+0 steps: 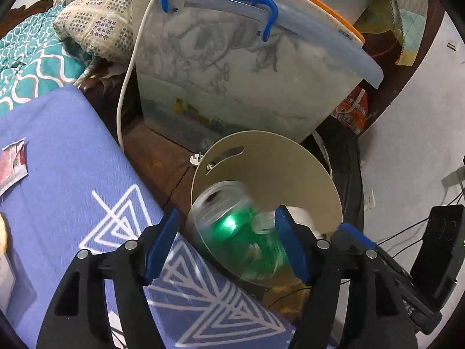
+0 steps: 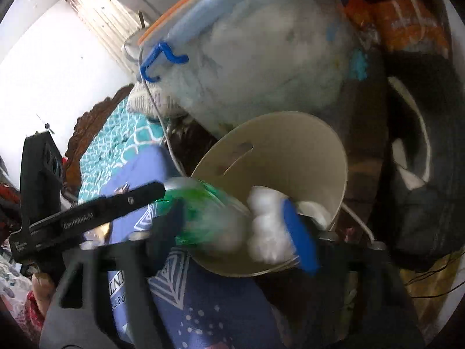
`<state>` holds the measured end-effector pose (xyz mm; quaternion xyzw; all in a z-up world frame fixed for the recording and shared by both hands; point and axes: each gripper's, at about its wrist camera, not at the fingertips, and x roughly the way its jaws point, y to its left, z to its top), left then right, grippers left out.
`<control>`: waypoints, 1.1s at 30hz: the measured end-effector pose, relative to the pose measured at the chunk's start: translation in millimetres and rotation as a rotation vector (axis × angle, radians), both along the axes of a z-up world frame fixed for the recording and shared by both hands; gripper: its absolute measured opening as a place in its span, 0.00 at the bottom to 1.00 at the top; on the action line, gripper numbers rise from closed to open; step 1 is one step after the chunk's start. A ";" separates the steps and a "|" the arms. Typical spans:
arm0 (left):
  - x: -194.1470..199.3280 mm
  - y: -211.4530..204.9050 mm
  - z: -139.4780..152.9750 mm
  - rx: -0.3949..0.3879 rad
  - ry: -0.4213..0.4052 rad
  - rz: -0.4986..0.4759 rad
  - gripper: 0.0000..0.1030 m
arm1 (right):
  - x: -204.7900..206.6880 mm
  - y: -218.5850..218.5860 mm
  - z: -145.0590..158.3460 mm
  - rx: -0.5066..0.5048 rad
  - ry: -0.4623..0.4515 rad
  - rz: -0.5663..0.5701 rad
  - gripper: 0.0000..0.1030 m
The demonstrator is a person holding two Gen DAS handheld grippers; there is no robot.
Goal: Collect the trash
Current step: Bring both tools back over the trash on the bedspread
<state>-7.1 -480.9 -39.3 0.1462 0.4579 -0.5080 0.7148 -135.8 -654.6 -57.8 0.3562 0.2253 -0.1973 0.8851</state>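
Over the beige round bin (image 1: 290, 180), the left gripper (image 1: 226, 241) hangs with its blue pads (image 1: 162, 244) wide apart. A green-and-clear plastic bottle (image 1: 232, 226) sits between them in the left wrist view, motion-blurred, over the bin's near rim; only the right-hand pad looks close to it, so whether anything touches it I cannot tell. Bin has a slot cut in its far inner wall.

Right wrist view: right gripper (image 2: 235, 226) is at the bin's (image 2: 305, 151) near rim too, fingers spread. A white crumpled tissue wad (image 2: 267, 226) lies against the blue right pad (image 2: 299, 238); the left pad is dark and blurred. Bottle (image 2: 197, 212) lies between that wad and the left finger, tipped into the bin mouth. Real contact on the wad from both sides is not clear. The left gripper's black body crosses this view at lower left.

Bin stands just beside a blue bedsheet (image 1: 72, 189) with white triangle print. A red-and-white wrapper scrap (image 1: 13, 163) lies on the sheet, well apart from the bin. Behind the bin is a translucent storage box (image 1: 232, 87) with a blue handle (image 1: 221, 3), and a white cable (image 1: 128, 67) hangs along its left side. Teal patterned bedding (image 1: 29, 58) sits upper left.
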 end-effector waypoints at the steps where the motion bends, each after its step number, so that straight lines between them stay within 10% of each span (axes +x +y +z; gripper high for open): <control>1: -1.1 4.9 2.3 -0.006 -0.004 -0.005 0.63 | -19.2 -2.3 -1.0 -0.024 -0.005 -0.003 0.68; 7: -15.7 66.4 35.1 -0.063 -0.165 0.045 0.63 | -75.8 72.3 -13.3 -0.049 -0.073 0.041 0.65; 16: -10.0 222.9 56.3 0.005 -0.357 0.329 0.63 | -32.1 239.8 14.2 0.036 -0.103 0.397 0.62; 27: 20.1 475.3 45.9 0.063 -0.273 0.769 0.63 | 13.0 475.4 65.9 0.066 0.047 0.807 0.43; 33: 18.4 542.8 20.8 0.045 -0.186 0.870 0.60 | 28.8 524.3 78.6 0.076 0.128 0.843 0.43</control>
